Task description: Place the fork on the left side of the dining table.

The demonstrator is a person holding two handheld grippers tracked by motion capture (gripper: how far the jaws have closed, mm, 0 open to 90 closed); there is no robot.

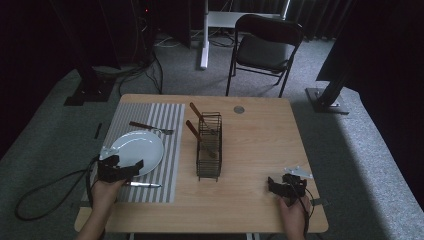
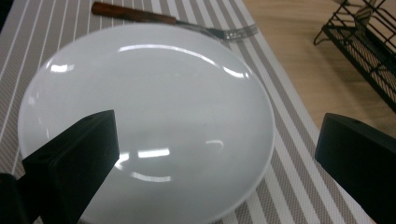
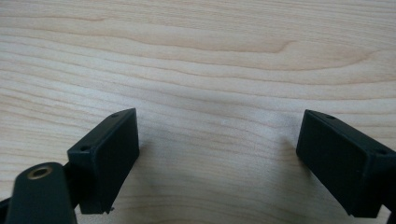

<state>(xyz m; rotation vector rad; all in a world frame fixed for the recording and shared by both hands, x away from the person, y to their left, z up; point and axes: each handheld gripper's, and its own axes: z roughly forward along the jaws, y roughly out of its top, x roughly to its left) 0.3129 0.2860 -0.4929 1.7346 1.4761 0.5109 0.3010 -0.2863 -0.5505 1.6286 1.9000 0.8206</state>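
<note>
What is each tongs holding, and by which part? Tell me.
Nothing. The left tongs are open above the plate, not touching it. The right tongs are open over the bare table.

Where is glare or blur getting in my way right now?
High view: dim overall, dark at the edges, the plate the brightest patch. Left gripper view: streaks of lamp glare across the plate; the left gripper shows its near jaws soft-edged, the fork fairly sharp. Right gripper view: even light on the table, no glare, faint shadows by the right gripper.
</note>
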